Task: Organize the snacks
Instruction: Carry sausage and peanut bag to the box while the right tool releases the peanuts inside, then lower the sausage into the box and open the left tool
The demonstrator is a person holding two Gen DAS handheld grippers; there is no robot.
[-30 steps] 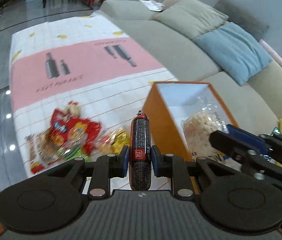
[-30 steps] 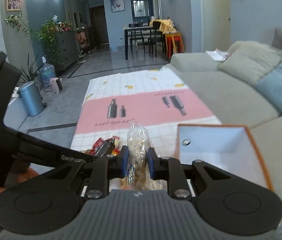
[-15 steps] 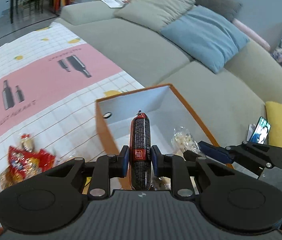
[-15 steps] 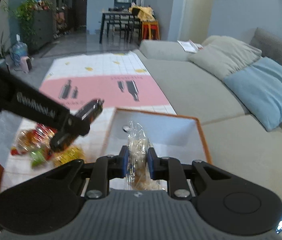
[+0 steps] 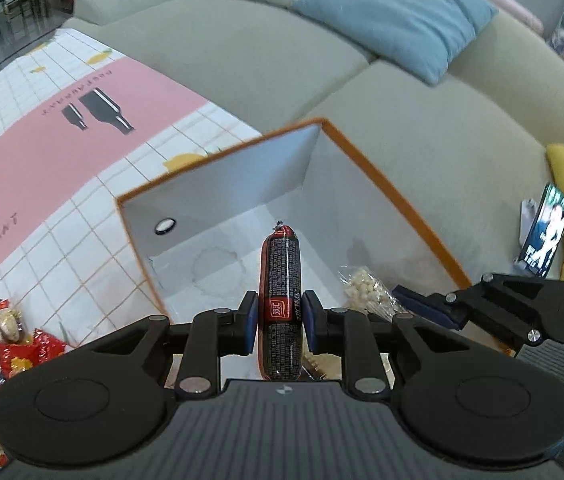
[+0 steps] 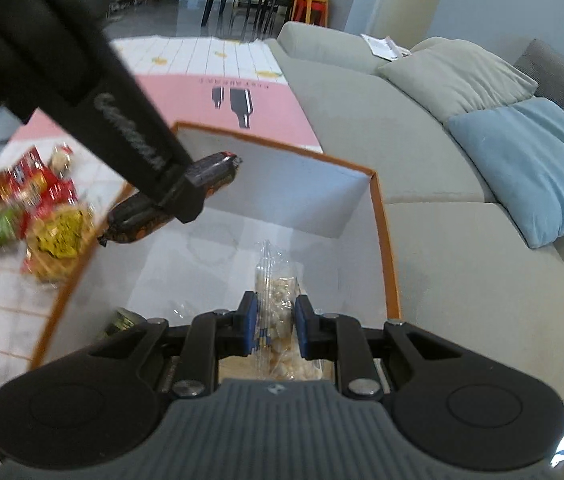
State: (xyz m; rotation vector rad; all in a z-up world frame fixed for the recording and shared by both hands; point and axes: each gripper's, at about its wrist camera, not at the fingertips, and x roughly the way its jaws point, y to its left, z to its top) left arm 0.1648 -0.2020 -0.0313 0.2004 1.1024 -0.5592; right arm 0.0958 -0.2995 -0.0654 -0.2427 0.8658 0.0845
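— How far along are you?
— My left gripper [image 5: 280, 326] pinches a sausage stick [image 5: 280, 280], my right gripper [image 6: 275, 330] a clear puffed-snack bag [image 6: 276, 300], both above the orange-rimmed box [image 6: 381, 216].
— What's left?
— Several packets [image 6: 30, 204] lie at centre left; the box possibly holds one already.

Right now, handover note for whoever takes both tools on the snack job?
Left tool: shut on the sausage stick, over the orange box.
Right tool: shut on the clear puffed-snack bag, over the same box.
Done: neither item released; something green already lies at the box's near edge.
Left: drop both in, then fetch the snack pile on the tablecloth.
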